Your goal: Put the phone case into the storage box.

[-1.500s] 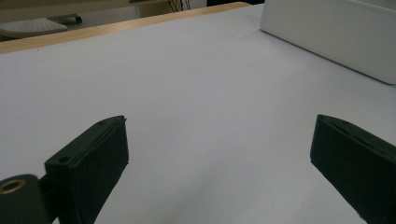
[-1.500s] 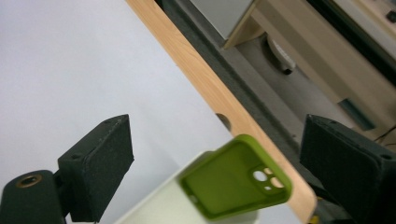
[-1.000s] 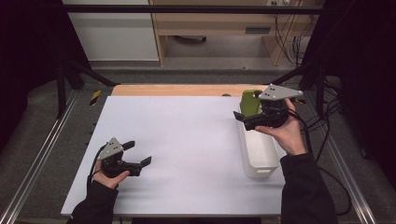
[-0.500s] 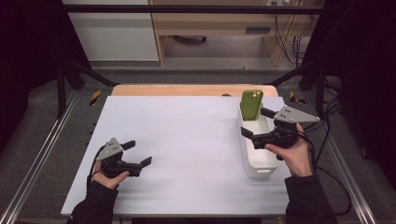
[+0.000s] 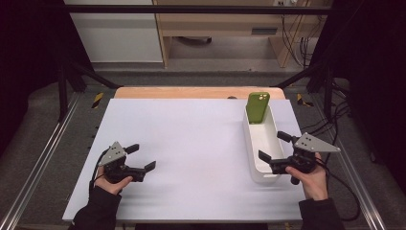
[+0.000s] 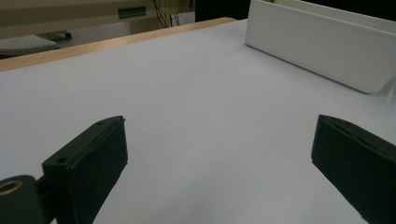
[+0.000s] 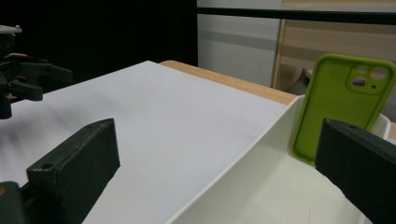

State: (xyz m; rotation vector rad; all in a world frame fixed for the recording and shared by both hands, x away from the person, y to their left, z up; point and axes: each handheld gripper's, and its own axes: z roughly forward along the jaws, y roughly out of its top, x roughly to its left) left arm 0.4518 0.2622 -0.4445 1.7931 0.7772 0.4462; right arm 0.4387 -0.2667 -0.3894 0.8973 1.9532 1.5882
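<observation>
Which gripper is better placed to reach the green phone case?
Right. The right gripper hangs open over the white tray holding the green phone case; the left gripper sits across the table.

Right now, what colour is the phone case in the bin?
Green. The case shows best in the right gripper view, leaning upright in the white bin.

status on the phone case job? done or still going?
Looks done: the green phone case stands upright at the far end of the white bin, leaning on its end wall. In hand: nothing. The right claw is open near the bin's near end, and the left claw is open over the bare white table. Nothing else lies loose on the table to put away.
</observation>
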